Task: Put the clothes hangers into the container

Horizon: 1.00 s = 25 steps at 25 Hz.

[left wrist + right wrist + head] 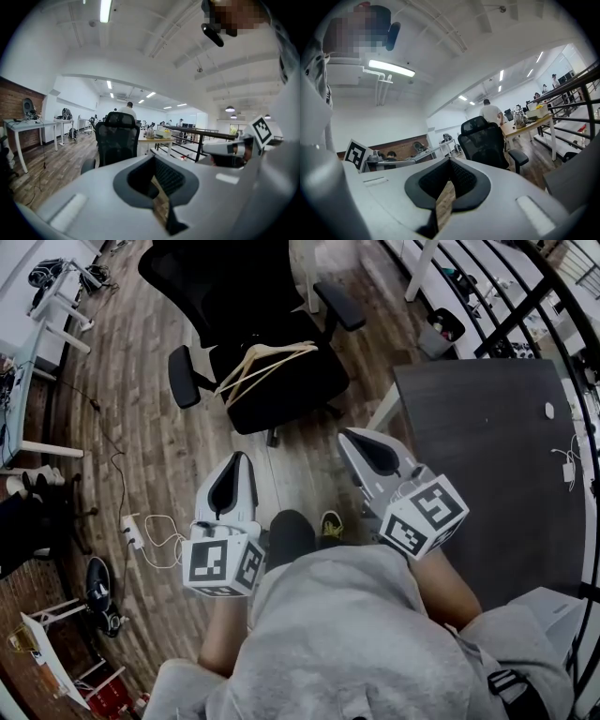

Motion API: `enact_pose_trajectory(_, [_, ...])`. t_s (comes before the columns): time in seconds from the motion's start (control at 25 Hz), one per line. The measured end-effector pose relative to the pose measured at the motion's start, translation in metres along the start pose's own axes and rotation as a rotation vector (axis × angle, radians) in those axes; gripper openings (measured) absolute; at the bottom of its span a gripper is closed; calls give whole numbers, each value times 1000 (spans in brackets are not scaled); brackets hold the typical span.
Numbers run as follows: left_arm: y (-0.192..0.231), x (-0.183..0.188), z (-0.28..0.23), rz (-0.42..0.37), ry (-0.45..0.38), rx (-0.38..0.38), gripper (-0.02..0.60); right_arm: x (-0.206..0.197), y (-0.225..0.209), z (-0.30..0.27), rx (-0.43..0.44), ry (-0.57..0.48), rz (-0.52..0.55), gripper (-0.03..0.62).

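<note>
Several pale wooden clothes hangers lie in a loose pile on the seat of a black office chair ahead of me. No container is clearly in view. My left gripper is held low in front of my body, short of the chair, shut and empty. My right gripper is beside it, also shut with nothing in it, pointing toward the chair. In the left gripper view the chair stands beyond the closed jaws. The right gripper view shows the chair too.
A dark table stands at my right, beside a black railing. A power strip with cables lies on the wooden floor at the left. White desks stand at the far left. A person sits at a desk behind the chair.
</note>
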<state>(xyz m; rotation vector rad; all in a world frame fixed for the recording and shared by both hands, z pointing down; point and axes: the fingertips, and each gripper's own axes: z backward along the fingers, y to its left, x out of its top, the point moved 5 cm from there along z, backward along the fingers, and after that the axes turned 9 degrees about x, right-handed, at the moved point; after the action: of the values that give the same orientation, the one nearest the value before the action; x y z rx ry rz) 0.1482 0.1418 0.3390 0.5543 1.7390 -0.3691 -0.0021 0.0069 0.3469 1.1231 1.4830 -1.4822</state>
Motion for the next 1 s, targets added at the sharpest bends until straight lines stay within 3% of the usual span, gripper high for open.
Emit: enact_pose_trajectory(1.0, [-2,2,16,8,-44,-28,9,2,19,5,1,-17,41,-2])
